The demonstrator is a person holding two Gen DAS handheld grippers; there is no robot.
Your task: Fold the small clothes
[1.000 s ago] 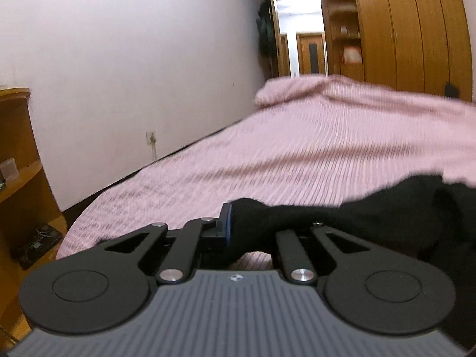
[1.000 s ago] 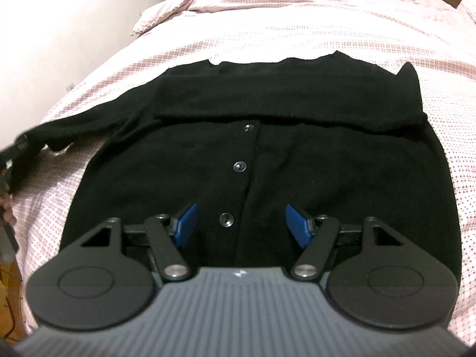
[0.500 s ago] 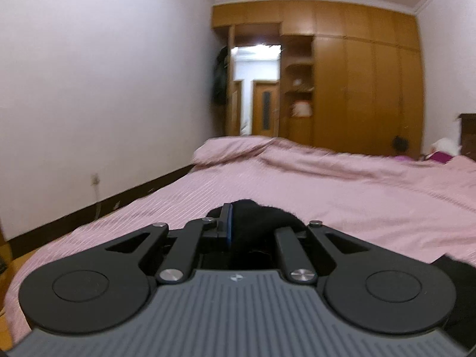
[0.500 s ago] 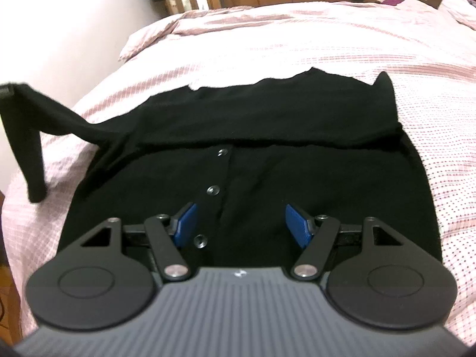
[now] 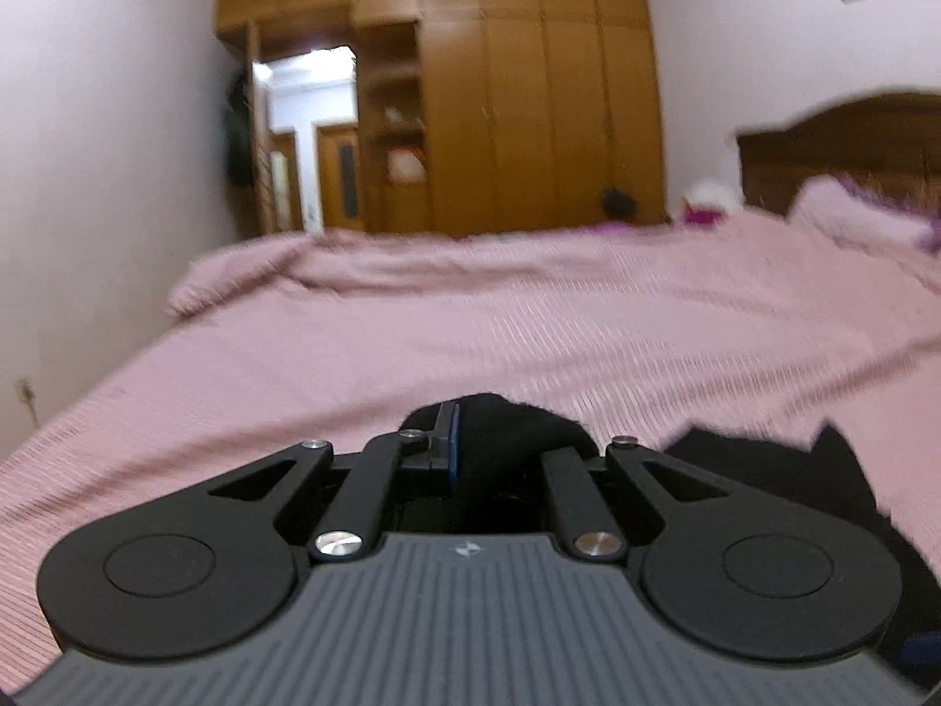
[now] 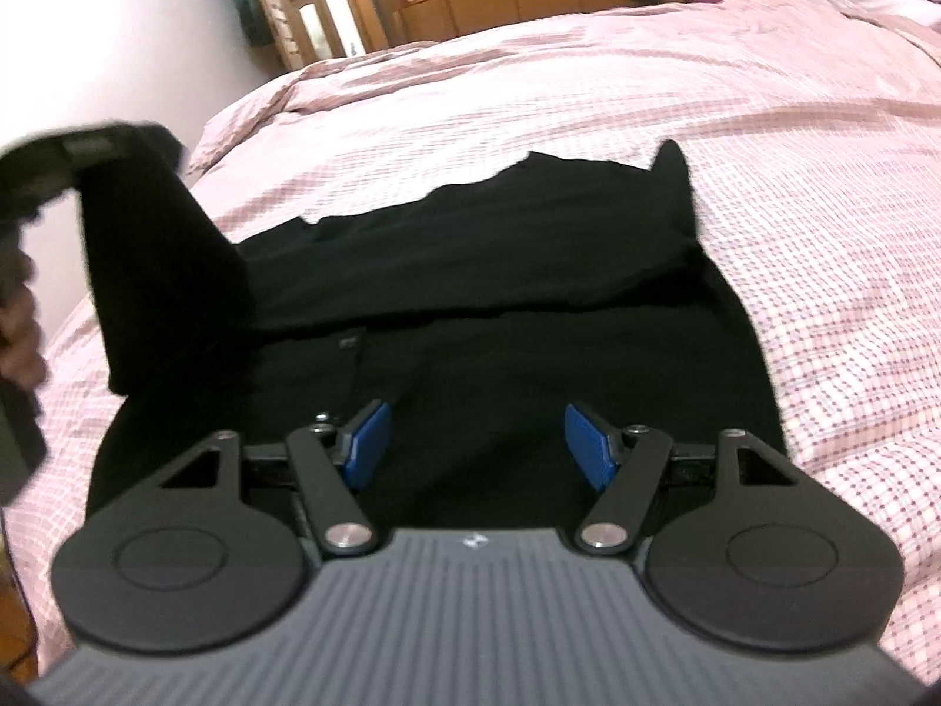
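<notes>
Left gripper (image 5: 470, 441) clamped on black cardigan (image 6: 470, 306) sleeve (image 6: 159, 247) — right gripper (image 6: 473, 441) parted, empty

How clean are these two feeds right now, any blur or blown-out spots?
Left wrist view: the pink bedspread is streaked with motion blur, and the doorway is blown out. Right wrist view: the lifted sleeve is smeared, the black cardigan shows almost no detail, and fisheye bends the bed's edges.
</notes>
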